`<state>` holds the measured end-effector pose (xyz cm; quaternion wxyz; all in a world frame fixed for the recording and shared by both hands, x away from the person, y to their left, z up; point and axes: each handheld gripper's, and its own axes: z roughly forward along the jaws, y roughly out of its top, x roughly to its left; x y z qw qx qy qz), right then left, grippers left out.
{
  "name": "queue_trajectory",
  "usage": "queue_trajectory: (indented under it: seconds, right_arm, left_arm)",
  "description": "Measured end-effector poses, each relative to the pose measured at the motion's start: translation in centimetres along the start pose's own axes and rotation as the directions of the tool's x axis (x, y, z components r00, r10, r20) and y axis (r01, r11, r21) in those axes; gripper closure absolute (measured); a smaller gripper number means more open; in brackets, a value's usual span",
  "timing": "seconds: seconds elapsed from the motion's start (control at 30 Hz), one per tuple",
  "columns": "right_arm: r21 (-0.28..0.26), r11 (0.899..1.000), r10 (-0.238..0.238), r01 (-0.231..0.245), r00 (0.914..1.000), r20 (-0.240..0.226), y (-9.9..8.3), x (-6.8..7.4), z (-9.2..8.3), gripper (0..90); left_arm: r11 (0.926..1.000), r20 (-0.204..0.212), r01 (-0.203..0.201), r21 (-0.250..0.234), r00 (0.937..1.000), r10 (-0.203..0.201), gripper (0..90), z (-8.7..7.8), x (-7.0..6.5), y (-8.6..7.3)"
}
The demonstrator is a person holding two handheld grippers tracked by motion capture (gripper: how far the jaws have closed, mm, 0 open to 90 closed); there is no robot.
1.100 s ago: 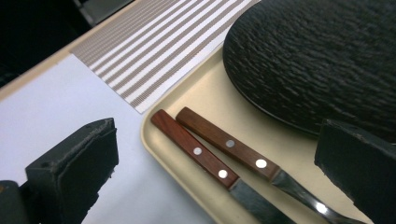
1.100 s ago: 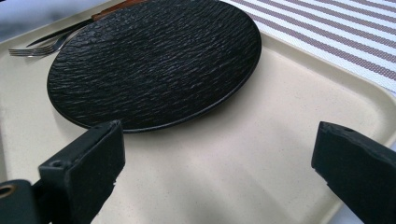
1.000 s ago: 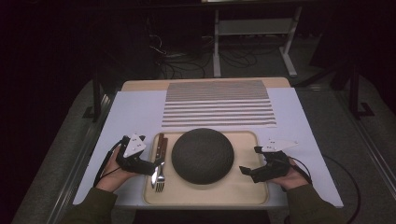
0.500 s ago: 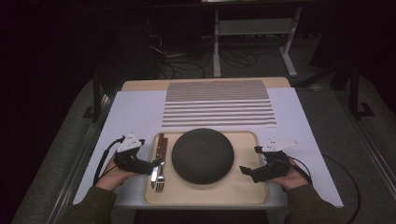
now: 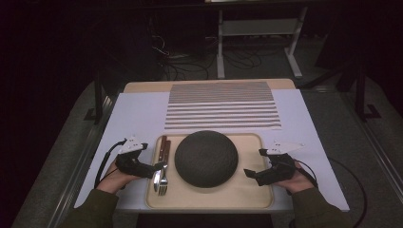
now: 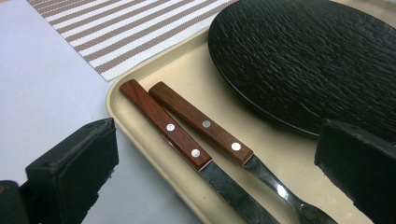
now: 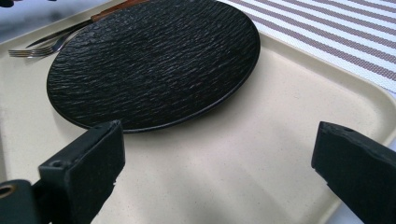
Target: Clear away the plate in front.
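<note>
A beige tray (image 5: 247, 199) sits at the near edge of the counter (image 5: 133, 118), with a striped mat (image 5: 222, 105) lying just beyond it. On the tray rests a black textured plate (image 5: 206, 157), roughly in the middle. Along the tray's left side lie a knife (image 6: 177, 133) and a fork (image 6: 219, 135) side by side, both with red-brown wooden handles that point away from the person — the fork is the one nearer the plate.

The left tool (image 5: 157, 167) hovers at the tray's left edge, right by the cutlery; its jaws stand wide apart, and in the left gripper view they straddle the knife and fork without touching either. One jaw is over the counter, the other over the plate's rim.

The right tool (image 5: 251, 173) sits at the tray's right side, pointing toward the plate. Its jaws are also spread wide — in the right gripper view they frame bare tray, with the plate's edge just beyond the left jaw.
</note>
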<state>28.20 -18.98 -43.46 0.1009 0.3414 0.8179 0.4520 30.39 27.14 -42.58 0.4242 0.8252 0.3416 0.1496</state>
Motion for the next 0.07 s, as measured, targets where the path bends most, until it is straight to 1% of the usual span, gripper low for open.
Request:
queue_trajectory:
  seconds: [0.07]
  right_arm:
    - [-0.002, 1.000, 0.002, -0.002, 1.0000, 0.000, 0.00, -0.04, 0.00, 2.5]
  left_arm:
    - [1.0000, -0.001, 0.001, -0.001, 1.0000, -0.001, 0.0, -0.04, 0.07, -0.01]
